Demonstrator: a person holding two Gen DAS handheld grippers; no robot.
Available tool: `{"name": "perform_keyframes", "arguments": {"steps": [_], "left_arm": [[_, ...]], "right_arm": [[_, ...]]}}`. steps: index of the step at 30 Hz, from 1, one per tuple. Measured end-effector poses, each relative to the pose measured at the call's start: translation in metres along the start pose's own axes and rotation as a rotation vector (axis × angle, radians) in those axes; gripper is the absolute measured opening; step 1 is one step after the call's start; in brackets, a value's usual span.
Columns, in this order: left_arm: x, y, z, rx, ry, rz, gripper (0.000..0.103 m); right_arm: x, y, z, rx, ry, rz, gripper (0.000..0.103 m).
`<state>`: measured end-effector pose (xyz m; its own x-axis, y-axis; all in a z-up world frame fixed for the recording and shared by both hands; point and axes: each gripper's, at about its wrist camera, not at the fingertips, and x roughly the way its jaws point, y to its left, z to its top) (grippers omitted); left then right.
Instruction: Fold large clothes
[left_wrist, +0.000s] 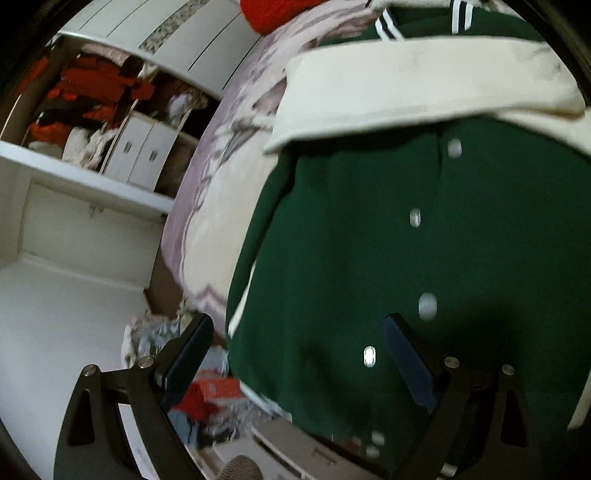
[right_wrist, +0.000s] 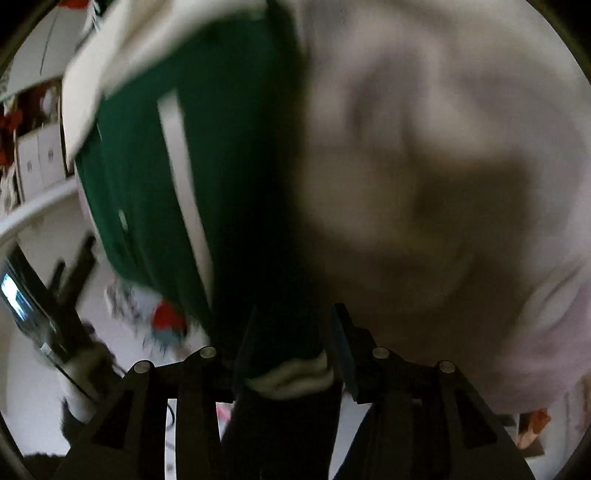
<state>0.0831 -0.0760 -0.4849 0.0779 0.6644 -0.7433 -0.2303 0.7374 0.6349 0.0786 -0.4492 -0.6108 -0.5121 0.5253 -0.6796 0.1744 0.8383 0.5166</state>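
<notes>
A bedroom, with a bed under a pale lilac patterned blanket (left_wrist: 218, 206) serving as the work surface, and white floor (left_wrist: 66, 306) off to the side of it. In the left wrist view the left gripper (left_wrist: 295, 354) has its jaws spread wide with nothing pressed between them: the left finger hangs out past the bed edge over floor clutter, an orange box (left_wrist: 216, 391) just beyond it, while the right finger sits over the green cloth. Between and ahead of those jaws lies the green jacket (left_wrist: 424, 240), front up, a row of white snap buttons (left_wrist: 415, 217) running away from the gripper. Farther ahead a cream sleeve (left_wrist: 424, 85) is folded straight across the jacket's chest, and beyond it the striped knit trim shows. Far to the left stands an open white wardrobe (left_wrist: 74, 122) crammed with red and orange clothes. In the right wrist view, badly blurred, the right gripper (right_wrist: 291, 354) has its jaws at a narrow gap, with a bunch of the jacket's green fabric and cream ribbed edge (right_wrist: 291, 376) sitting between the pads; whether the pads actually pinch it I cannot tell. Ahead and to the left of these jaws the jacket's body stretches away with a white stripe (right_wrist: 184, 192); to the right is only the blurred blanket.
</notes>
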Motion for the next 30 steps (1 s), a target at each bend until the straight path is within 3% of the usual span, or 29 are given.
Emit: {"name": "perform_keyframes", "arguments": {"steps": [2,3,4,7,9,11,13,15,17,18,21,22,23,27,28,30], "left_arm": [[0.004,-0.002,-0.014,-0.011,0.051,-0.003,0.094],[0.005,-0.002,-0.020,-0.021,0.071,-0.010,0.094],[0.009,0.000,-0.027,-0.035,0.096,-0.019,0.094],[0.025,0.021,-0.050,-0.121,0.174,-0.053,0.094],[0.037,0.043,-0.067,-0.244,0.208,-0.132,0.094],[0.058,0.063,-0.088,-0.408,0.279,-0.271,0.094],[0.085,0.074,-0.112,-0.610,0.351,-0.502,0.094],[0.109,0.071,-0.133,-0.788,0.385,-0.737,0.094],[0.126,0.062,-0.144,-0.923,0.395,-0.917,0.094],[0.134,0.056,-0.148,-0.977,0.395,-0.966,0.094],[0.151,0.042,-0.157,-1.079,0.412,-0.998,0.090],[0.150,0.041,-0.159,-1.106,0.397,-1.004,0.075],[0.149,0.043,-0.160,-1.129,0.369,-1.003,0.069],[0.127,0.059,-0.155,-1.073,0.269,-0.910,0.026],[0.119,0.060,-0.155,-1.049,0.261,-0.880,0.005],[0.108,0.074,-0.161,-1.037,0.237,-0.842,0.006]], "right_arm": [[0.027,-0.005,-0.010,-0.016,0.039,0.056,0.042],[0.033,-0.006,-0.015,-0.035,0.007,0.027,0.022],[0.034,-0.007,-0.017,-0.042,-0.002,0.013,0.010],[0.030,-0.022,-0.030,-0.007,-0.055,-0.062,0.005],[0.029,-0.030,-0.032,0.022,-0.051,-0.036,0.005],[0.028,-0.024,-0.028,0.002,-0.016,-0.027,0.005],[0.016,-0.018,-0.023,0.011,0.014,-0.030,0.011],[-0.001,-0.015,-0.020,0.013,-0.009,-0.035,0.018],[-0.018,-0.014,-0.011,0.011,-0.049,-0.047,0.026],[-0.025,-0.013,-0.007,0.011,-0.062,-0.055,0.027],[-0.043,-0.018,0.002,0.029,-0.100,-0.076,0.027],[-0.049,-0.017,0.006,0.034,-0.108,-0.086,0.027],[-0.051,-0.015,0.008,0.037,-0.113,-0.098,0.027],[-0.057,0.002,0.016,0.015,-0.131,-0.126,0.027],[-0.056,0.007,0.018,0.005,-0.130,-0.135,0.027],[-0.046,0.013,0.014,-0.007,-0.124,-0.145,0.027]]}}
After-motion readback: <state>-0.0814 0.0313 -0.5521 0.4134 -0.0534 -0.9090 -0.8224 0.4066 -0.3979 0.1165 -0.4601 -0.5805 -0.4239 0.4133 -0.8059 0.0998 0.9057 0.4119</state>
